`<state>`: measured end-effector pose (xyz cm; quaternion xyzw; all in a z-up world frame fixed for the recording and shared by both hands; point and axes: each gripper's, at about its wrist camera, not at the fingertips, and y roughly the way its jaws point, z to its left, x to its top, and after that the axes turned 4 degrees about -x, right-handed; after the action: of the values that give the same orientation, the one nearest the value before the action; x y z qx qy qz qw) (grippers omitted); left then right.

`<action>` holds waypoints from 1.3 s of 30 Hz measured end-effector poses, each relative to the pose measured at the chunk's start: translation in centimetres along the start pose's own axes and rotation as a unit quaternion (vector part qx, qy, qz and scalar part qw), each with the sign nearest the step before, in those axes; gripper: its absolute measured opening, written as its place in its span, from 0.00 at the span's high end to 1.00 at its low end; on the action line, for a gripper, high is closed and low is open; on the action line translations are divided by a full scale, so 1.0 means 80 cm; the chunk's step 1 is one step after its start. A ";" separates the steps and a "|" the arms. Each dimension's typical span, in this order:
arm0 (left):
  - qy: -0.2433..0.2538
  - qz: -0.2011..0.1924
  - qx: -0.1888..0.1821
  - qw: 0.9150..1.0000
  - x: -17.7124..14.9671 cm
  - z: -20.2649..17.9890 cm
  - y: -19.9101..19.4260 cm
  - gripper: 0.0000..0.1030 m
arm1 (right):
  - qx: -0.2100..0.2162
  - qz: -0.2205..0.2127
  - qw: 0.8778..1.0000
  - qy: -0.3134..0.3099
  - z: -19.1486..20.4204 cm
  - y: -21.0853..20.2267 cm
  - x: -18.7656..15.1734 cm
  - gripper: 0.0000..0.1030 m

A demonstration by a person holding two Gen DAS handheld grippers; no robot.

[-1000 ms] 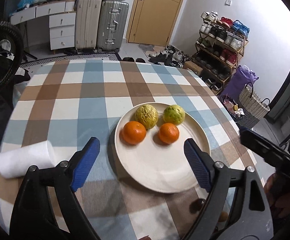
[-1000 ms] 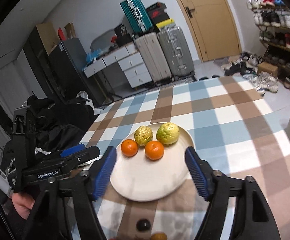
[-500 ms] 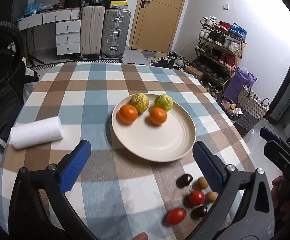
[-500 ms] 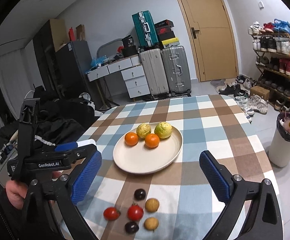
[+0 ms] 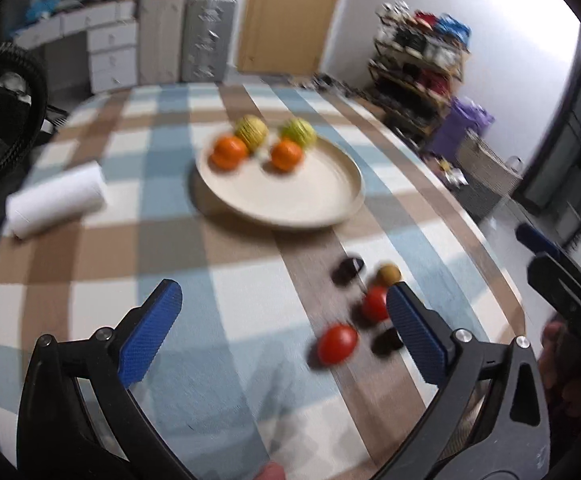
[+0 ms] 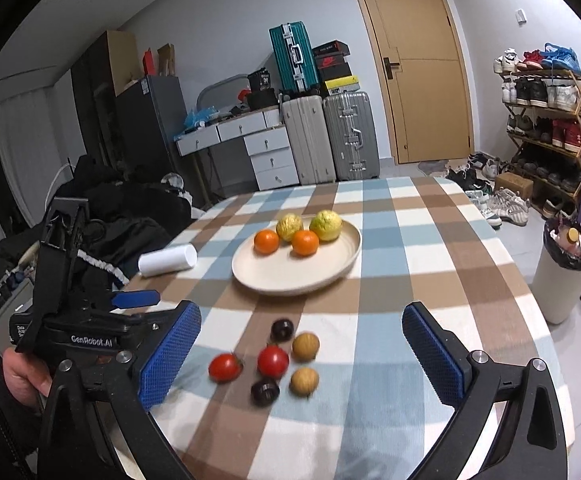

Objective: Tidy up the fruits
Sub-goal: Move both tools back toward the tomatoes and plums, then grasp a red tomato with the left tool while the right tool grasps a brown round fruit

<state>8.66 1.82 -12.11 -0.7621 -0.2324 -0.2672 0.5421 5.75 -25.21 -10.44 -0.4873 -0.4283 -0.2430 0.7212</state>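
A cream plate (image 6: 286, 276) (image 5: 302, 204) on the checked tablecloth holds two oranges (image 6: 305, 242) and two yellow-green fruits (image 6: 326, 225). Nearer the table's front edge lies a loose cluster: two red tomatoes (image 6: 273, 361) (image 5: 337, 344), two dark plums (image 6: 282, 329) and two tan round fruits (image 6: 305, 345). My right gripper (image 6: 300, 360) hangs open above that cluster, holding nothing. My left gripper (image 5: 282, 328) is open too, left of the cluster, and appears at the left of the right wrist view (image 6: 134, 299). The left wrist view is blurred.
A white paper roll (image 6: 167, 260) (image 5: 56, 200) lies left of the plate. Black bags (image 6: 102, 216) sit past the table's left edge. A white bin (image 6: 566, 268), shoe rack (image 6: 542, 128) and suitcases (image 6: 330, 136) stand beyond the table.
Both grippers have pulled back from the plate toward the table's front edge. The small-fruit cluster has come fully into view. Both stay open.
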 end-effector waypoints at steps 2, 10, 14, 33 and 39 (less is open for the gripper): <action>0.007 0.013 0.000 1.000 -0.012 -0.004 0.007 0.01 | -0.004 0.007 1.000 -0.001 0.000 0.000 -0.009 0.00; 0.020 0.041 -0.036 0.998 -0.036 -0.018 0.028 0.01 | -0.009 0.026 1.000 0.006 -0.005 0.001 -0.035 0.00; 0.016 0.040 -0.036 0.998 -0.036 -0.019 0.034 0.01 | -0.011 0.037 0.999 0.010 -0.007 0.005 -0.046 0.00; 0.018 0.070 -0.091 0.993 -0.039 -0.013 0.064 0.57 | -0.002 0.061 0.998 0.029 -0.018 0.025 -0.063 0.00; 0.032 0.076 -0.105 0.991 -0.040 -0.019 0.068 0.75 | 0.001 0.064 0.998 0.029 -0.017 0.029 -0.063 0.00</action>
<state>9.56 -1.47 -17.65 -0.8213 -0.1274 -0.2722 0.4849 5.46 -25.86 -16.11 -0.5054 -0.3757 -0.2098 0.7479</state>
